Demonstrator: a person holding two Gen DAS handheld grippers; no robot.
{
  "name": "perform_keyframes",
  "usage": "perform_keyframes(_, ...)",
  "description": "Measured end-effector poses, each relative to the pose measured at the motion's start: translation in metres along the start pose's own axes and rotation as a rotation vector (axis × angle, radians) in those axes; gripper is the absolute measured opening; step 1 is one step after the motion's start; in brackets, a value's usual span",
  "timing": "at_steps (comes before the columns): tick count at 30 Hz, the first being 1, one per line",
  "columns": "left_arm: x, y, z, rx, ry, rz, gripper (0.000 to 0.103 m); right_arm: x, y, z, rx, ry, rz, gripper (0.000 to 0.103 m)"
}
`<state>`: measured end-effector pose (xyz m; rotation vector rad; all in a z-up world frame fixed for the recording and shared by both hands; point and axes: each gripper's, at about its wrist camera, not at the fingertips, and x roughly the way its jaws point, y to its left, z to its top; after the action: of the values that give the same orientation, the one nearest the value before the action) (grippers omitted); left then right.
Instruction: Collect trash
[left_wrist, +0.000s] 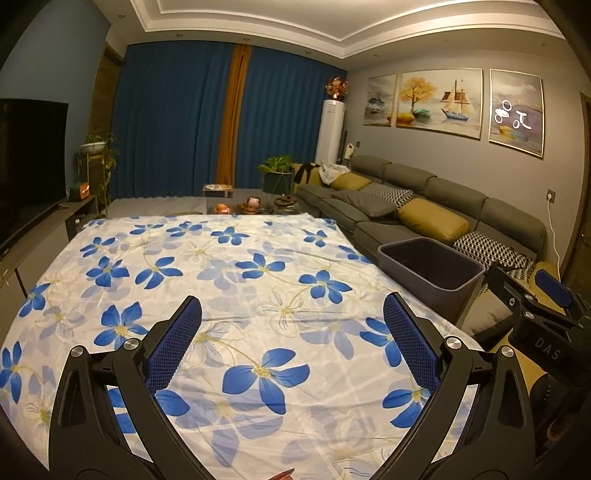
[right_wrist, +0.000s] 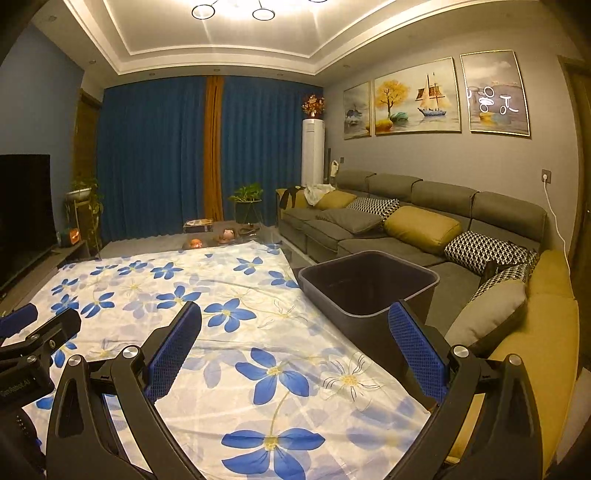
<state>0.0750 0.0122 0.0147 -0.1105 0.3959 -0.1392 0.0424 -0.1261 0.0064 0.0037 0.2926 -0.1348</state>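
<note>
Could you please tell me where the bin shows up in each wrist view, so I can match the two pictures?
Left wrist: the bin is right of centre, at the right edge of the floral cloth, before the sofa.
Right wrist: the bin is near centre, just beyond the right finger.
Shared landmark: the sailboat painting above the sofa.
</note>
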Motion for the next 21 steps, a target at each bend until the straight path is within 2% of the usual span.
perform_keyframes(21,-0.0008,-0.0022,0.0025,-0.009,-0.003,-0.002,0.097,0.0004,-0.0036,0.0021,0.009,0.002,0.0,0.097)
